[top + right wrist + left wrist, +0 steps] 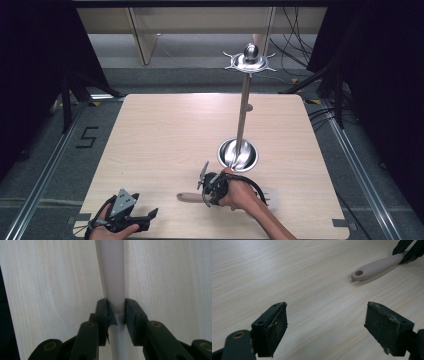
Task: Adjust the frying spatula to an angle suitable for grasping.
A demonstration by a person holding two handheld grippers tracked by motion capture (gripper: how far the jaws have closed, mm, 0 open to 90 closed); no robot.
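Pale beige long-handled utensil point(189, 197) lies flat on the light wooden table point(165, 135), low in the high view's centre. The right gripper point(117, 312) has its 2 jaws clamped on the handle. At lower left, the left gripper point(325, 322) rests with jaws wide apart.

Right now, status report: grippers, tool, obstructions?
Right gripper shut on beige utensil handle, flat on table. Left gripper open, apart. Steel stand behind, not blocking.

One spatula point(192, 197), one steel bowl point(238, 154), one stand point(250, 60).
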